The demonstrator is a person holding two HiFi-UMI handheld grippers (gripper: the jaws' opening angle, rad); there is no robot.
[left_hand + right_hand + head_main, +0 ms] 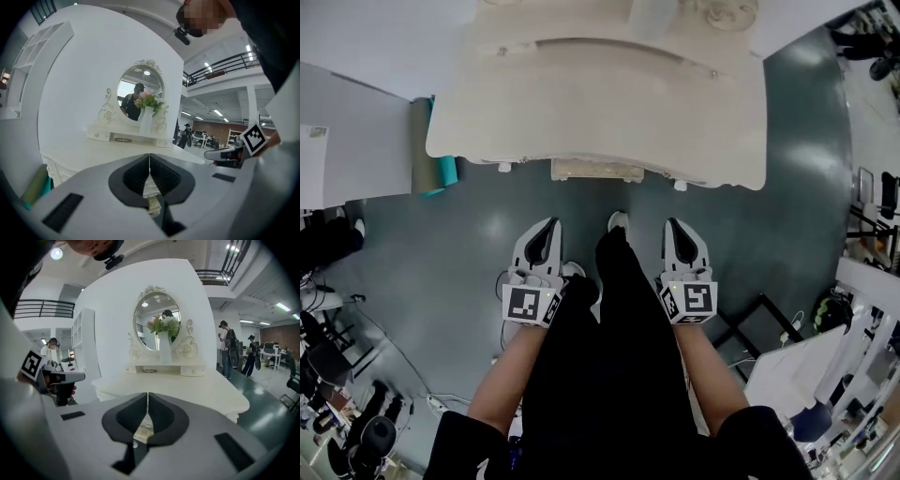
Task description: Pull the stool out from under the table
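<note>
Both jaw pairs are pressed together empty, your left gripper (551, 225) and right gripper (672, 226) hovering before the white table (600, 103), whose stool (597, 170) sits tucked under its front edge.

No legible text — anywhere
</note>
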